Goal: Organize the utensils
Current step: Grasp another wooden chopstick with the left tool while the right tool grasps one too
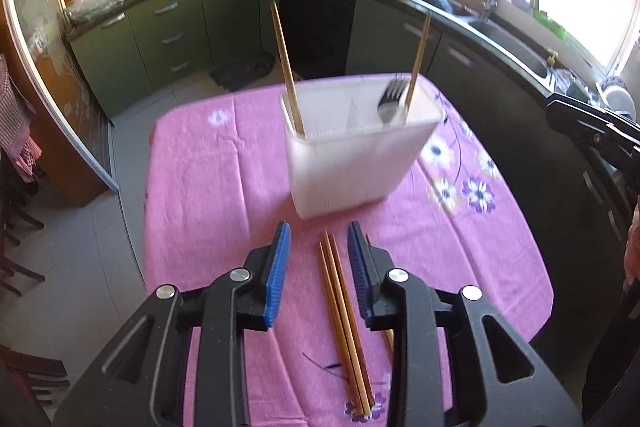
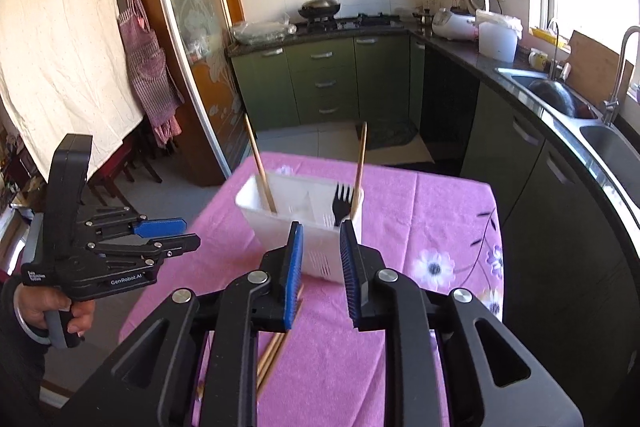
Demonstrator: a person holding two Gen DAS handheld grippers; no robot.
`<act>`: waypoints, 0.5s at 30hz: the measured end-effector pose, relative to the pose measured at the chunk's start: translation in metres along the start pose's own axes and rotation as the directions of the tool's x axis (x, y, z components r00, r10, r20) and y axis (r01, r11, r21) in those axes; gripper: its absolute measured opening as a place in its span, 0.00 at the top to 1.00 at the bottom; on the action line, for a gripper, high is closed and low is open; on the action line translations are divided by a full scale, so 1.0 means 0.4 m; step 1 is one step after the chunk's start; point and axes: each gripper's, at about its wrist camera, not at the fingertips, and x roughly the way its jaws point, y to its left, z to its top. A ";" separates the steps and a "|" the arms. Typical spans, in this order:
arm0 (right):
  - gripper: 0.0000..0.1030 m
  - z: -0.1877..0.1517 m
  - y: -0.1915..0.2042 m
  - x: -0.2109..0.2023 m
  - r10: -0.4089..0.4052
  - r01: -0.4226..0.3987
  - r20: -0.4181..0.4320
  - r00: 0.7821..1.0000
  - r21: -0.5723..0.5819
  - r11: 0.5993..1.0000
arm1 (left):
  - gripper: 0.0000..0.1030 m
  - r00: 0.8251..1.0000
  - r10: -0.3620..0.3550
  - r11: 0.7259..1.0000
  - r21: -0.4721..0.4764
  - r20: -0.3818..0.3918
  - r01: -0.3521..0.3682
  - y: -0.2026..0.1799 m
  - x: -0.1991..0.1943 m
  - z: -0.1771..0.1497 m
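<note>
A white divided utensil holder (image 1: 352, 163) (image 2: 308, 223) stands on the pink flowered tablecloth (image 1: 208, 195) (image 2: 432, 211). It holds one wooden chopstick (image 1: 286, 67) (image 2: 260, 169) at its left end, and another chopstick (image 1: 416, 67) (image 2: 360, 167) with a black fork (image 1: 390, 99) (image 2: 342, 205) at its right end. Several loose chopsticks (image 1: 346, 327) (image 2: 272, 355) lie on the cloth in front of the holder. My left gripper (image 1: 319, 231) is open and empty, above the loose chopsticks; it also shows in the right wrist view (image 2: 176, 231). My right gripper (image 2: 320, 231) is open and empty just before the holder.
The table stands in a kitchen with green cabinets (image 2: 320, 83), a stove with a wok (image 2: 320, 7) and a sink (image 2: 560, 95) along the right counter. A sliding glass door (image 2: 192, 47) and chairs (image 1: 24, 227) are to the left. The right gripper's edge (image 1: 592, 131) shows at right.
</note>
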 end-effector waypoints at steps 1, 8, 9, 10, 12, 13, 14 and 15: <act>0.77 -0.032 -0.007 0.028 -0.005 0.005 -0.037 0.999 0.001 1.000 | 0.72 0.999 -0.001 1.000 0.003 -0.042 0.001 -0.003 0.033 -0.021; 0.77 -0.191 -0.079 0.176 -0.004 0.017 -0.197 0.980 0.067 0.998 | 0.73 0.976 0.002 1.000 -0.021 -0.218 -0.007 -0.007 0.210 -0.083; 0.77 -0.202 -0.083 0.188 -0.001 0.016 -0.210 0.978 0.071 0.997 | 0.75 0.972 0.000 1.000 -0.021 -0.236 -0.005 -0.011 0.229 -0.084; 0.77 -0.213 -0.087 0.198 0.003 0.014 -0.220 0.975 0.075 0.997 | 0.76 0.968 0.003 1.000 -0.019 -0.253 -0.009 -0.015 0.247 -0.085; 0.77 -0.231 -0.094 0.212 0.010 0.010 -0.233 0.973 0.083 0.997 | 0.80 0.960 0.019 1.000 -0.018 -0.281 -0.025 -0.020 0.274 -0.086; 0.77 -0.238 -0.096 0.218 0.015 0.005 -0.237 0.971 0.085 0.996 | 0.81 0.955 0.025 0.999 -0.020 -0.295 -0.032 -0.020 0.287 -0.089; 0.77 -0.243 -0.098 0.221 0.020 0.001 -0.240 0.971 0.088 0.996 | 0.82 0.951 0.031 0.999 -0.021 -0.309 -0.039 -0.019 0.297 -0.090; 0.77 -0.240 -0.100 0.226 0.023 -0.001 -0.242 0.970 0.090 0.996 | 0.82 0.947 0.032 0.999 -0.023 -0.319 -0.042 -0.019 0.307 -0.090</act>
